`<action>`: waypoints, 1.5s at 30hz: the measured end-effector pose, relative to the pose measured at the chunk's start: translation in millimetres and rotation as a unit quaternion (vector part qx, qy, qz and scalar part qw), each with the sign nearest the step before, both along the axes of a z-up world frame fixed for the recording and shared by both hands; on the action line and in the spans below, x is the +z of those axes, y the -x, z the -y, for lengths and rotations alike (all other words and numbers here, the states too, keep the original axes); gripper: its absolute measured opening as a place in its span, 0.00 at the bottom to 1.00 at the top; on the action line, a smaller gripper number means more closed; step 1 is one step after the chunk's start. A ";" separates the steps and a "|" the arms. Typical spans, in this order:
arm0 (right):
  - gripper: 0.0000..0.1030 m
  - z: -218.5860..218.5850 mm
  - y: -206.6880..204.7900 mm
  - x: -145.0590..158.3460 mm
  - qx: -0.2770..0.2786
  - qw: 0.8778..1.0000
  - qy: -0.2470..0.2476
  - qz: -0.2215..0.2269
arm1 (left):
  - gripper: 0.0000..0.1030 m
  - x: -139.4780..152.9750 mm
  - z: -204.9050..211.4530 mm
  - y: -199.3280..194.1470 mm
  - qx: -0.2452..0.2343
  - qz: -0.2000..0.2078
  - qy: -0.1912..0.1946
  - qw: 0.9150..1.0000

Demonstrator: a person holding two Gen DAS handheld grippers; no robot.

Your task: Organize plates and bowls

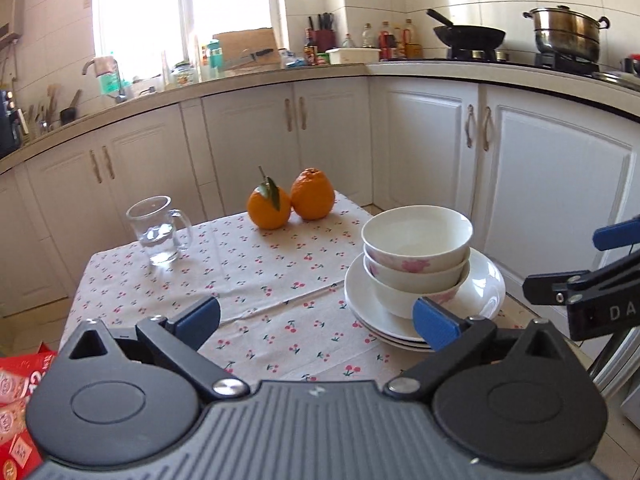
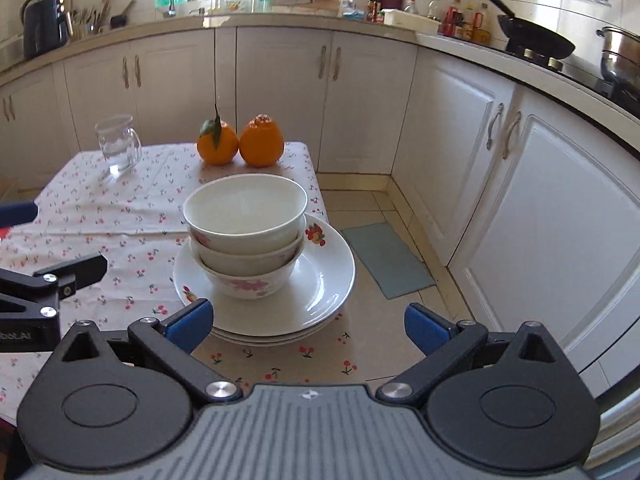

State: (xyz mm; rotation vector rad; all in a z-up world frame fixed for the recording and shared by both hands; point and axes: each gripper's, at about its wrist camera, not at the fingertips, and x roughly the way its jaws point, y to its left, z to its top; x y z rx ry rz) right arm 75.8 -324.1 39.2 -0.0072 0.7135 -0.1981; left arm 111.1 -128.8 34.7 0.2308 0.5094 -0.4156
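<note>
Three nested white porcelain bowls with pink flowers (image 2: 245,240) sit empty in the stacked white plates (image 2: 320,292) on the cherry-print worktop (image 2: 120,208), in front of two oranges (image 2: 240,142). Left claw (image 1: 316,320) and right claw (image 2: 306,326) both gape wide, holding nothing.

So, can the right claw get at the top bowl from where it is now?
Probably yes. The right claw is open and empty, the top bowl sits uncovered on the bowl stack just ahead, and nothing lies between. The left claw stays off to the side.
</note>
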 end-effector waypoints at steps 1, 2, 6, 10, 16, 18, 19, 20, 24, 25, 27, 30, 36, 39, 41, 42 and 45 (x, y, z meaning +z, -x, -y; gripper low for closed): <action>1.00 -4.8 7.2 3.8 -0.008 1.000 0.003 0.010 | 0.99 2.3 -3.1 5.0 0.002 0.001 0.004 1.000; 1.00 -9.6 13.6 6.9 -0.015 1.000 0.007 0.018 | 0.99 4.1 -6.6 9.7 0.003 0.001 0.009 1.000; 1.00 -27.3 30.3 15.7 -0.031 0.998 0.022 0.040 | 0.99 8.5 -17.0 26.0 0.008 0.000 0.023 1.000; 1.00 -39.5 42.5 19.2 -0.035 0.997 0.031 0.056 | 0.99 10.6 -23.3 34.7 0.018 0.001 0.033 0.999; 1.00 -52.7 51.2 19.7 -0.033 0.997 0.040 0.065 | 0.99 9.8 -27.3 42.2 0.029 0.002 0.034 0.999; 1.00 -53.9 53.5 19.5 -0.033 0.996 0.039 0.066 | 0.99 9.8 -27.6 43.0 0.033 0.000 0.035 0.999; 1.00 -54.6 54.1 19.2 -0.034 0.996 0.038 0.067 | 0.99 9.3 -28.0 43.3 0.035 0.000 0.034 0.999; 1.00 -55.2 54.7 19.0 -0.035 0.996 0.038 0.067 | 0.99 9.1 -28.2 44.1 0.037 0.000 0.034 0.999; 1.00 -55.3 56.4 17.9 -0.036 0.996 0.036 0.070 | 0.99 9.5 -28.5 45.6 0.043 0.001 0.034 0.998; 1.00 -54.7 56.4 17.7 -0.035 0.996 0.034 0.071 | 0.99 9.7 -28.3 45.8 0.043 0.001 0.034 0.998; 1.00 -54.4 56.4 17.4 -0.036 0.996 0.034 0.072 | 0.99 9.9 -27.8 46.1 0.044 0.002 0.033 0.998; 1.00 -54.9 56.4 17.9 -0.037 0.996 0.037 0.073 | 0.99 10.2 -27.6 45.7 0.045 -0.001 0.036 0.998; 1.00 -55.0 57.3 18.0 -0.038 0.996 0.035 0.073 | 0.99 9.8 -27.4 45.1 0.046 -0.001 0.033 0.998; 1.00 -55.6 57.0 17.8 -0.038 0.996 0.035 0.073 | 0.99 9.8 -28.0 45.2 0.047 -0.002 0.034 0.998; 1.00 -55.6 56.9 17.8 -0.038 0.996 0.035 0.073 | 0.99 9.9 -28.1 45.3 0.048 -0.001 0.034 0.998; 1.00 -55.8 56.9 17.9 -0.038 0.996 0.036 0.073 | 0.99 10.0 -28.6 45.2 0.048 0.000 0.034 0.998; 1.00 -56.2 56.8 18.3 -0.038 0.996 0.037 0.074 | 0.99 9.9 -28.5 45.3 0.048 -0.001 0.034 0.998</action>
